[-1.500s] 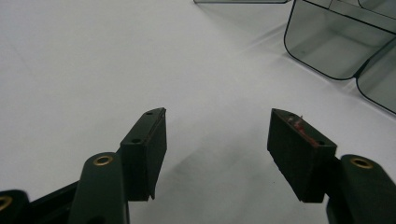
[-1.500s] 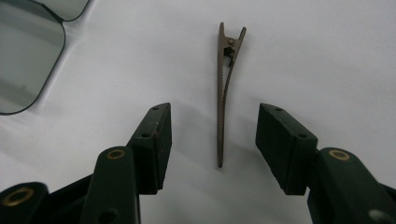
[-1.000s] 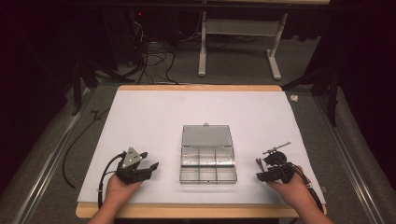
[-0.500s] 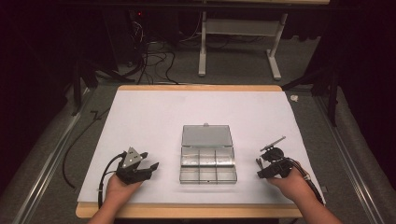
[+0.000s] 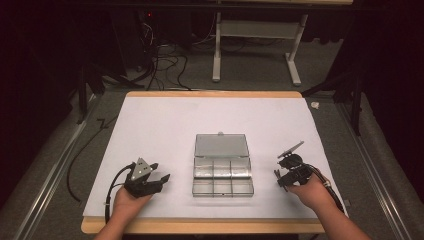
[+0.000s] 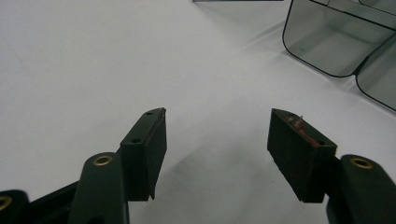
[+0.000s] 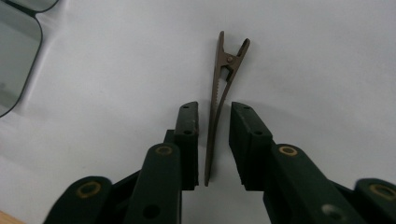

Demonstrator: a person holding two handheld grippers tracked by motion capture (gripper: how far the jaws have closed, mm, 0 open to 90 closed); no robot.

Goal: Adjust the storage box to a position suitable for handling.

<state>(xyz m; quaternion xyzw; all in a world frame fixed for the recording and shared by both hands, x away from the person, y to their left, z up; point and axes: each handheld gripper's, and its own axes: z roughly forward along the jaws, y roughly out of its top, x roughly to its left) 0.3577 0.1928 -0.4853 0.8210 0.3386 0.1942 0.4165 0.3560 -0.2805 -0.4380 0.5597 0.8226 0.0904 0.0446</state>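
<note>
I am closing the right gripper (image 7: 214, 122) narrowly around the hair clip (image 7: 223, 100), not yet clamped; off-centre, it could twist out. Left gripper (image 6: 217, 135) is waiting wide open.

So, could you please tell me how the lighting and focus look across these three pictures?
High view: the white table is brightly lit, the surroundings dark. Left gripper view: the left tool casts a soft shadow, its near parts blurred. Right gripper view: the hair clip is sharp between the right tool jaws.
</note>
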